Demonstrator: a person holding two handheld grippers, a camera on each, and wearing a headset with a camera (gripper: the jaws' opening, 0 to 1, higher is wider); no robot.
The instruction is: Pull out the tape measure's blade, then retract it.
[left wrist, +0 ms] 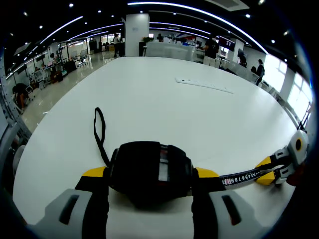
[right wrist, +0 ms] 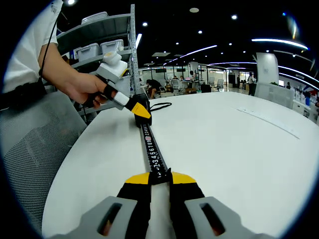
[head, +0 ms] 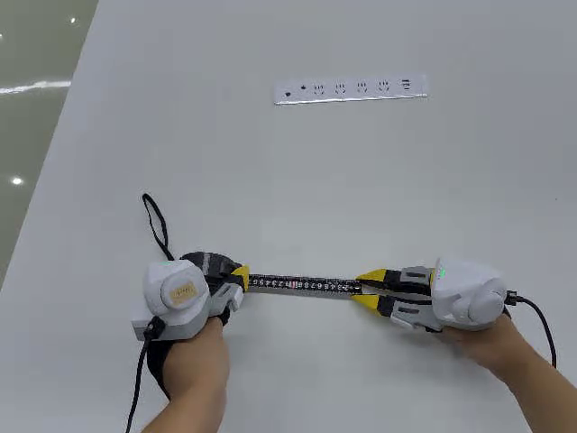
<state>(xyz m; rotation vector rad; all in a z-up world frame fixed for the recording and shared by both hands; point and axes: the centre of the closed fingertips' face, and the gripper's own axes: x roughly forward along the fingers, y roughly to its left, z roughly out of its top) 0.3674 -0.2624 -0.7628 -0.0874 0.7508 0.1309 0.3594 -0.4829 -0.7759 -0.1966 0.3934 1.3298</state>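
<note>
While left gripper [head: 233,289] clamps case [left wrist: 149,169] — right [head: 370,290] pinches blade [head: 302,285].

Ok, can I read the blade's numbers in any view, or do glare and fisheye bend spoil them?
Head view: blade evenly lit, no glare, digits too small. Right gripper view: digits legible just ahead of the right tool, blade runs straight. Left gripper view: blade sits at the warped edge, some digits legible.

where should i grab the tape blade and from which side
Grip the free end of the thin black numbered metal blade, coming from the right along its length. It lies flat and straight out from the black tape measure case clamped in the left tool. Jaws on either side of the tip suit that pose, as the right tool shows.
</note>
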